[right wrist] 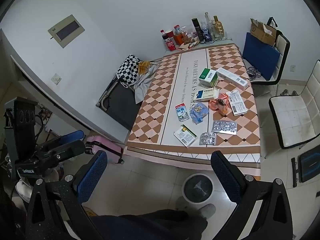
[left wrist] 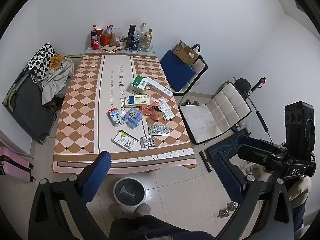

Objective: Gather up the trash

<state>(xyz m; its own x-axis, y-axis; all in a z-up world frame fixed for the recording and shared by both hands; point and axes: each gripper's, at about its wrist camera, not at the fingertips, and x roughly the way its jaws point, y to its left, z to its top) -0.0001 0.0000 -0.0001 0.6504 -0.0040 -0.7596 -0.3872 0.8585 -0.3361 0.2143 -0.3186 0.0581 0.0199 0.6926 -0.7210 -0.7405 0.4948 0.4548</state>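
Hovering above the bin (left wrist: 129, 192), both grippers (left wrist: 160, 176) (right wrist: 159, 175) are gaping wide, empty. Trash (left wrist: 140, 112) is lying on the table (left wrist: 80, 108).

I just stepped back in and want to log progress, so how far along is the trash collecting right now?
Nothing looks done: the trash bin on the floor at the table's near edge shows only its dark liner. Nothing is in hand; the left gripper and right gripper are both open and empty, short of the table. Left: the milk carton, blister packs, medicine boxes and wrappers.
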